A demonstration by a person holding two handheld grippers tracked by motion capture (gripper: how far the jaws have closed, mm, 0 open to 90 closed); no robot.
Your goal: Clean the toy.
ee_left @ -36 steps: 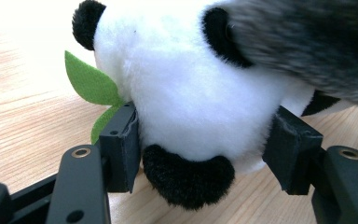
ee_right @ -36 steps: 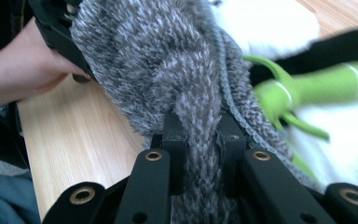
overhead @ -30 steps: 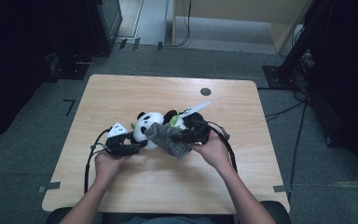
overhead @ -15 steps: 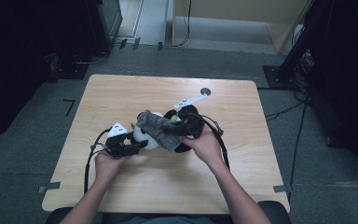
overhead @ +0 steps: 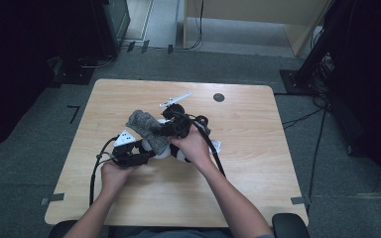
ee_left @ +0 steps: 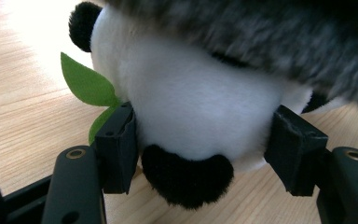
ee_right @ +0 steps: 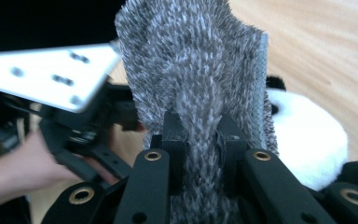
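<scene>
The left gripper (ee_left: pixel 200 154) is gripping the white head of a panda toy (ee_left: pixel 200 107), its jaws standing partly apart with a pad pressing in on each side; the toy's black ear is sitting low between the jaws, and a green leaf (ee_left: pixel 86 86) is showing just past the left jaw. The right gripper (ee_right: pixel 205 135) is clamping a fold of grey furry cloth (ee_right: pixel 196 60) between jaws nearly closed; the cloth is standing up beyond the tips, hanging over the panda toy, which is lying on the wooden table (overhead: pixel 258 129) between the two grippers.
</scene>
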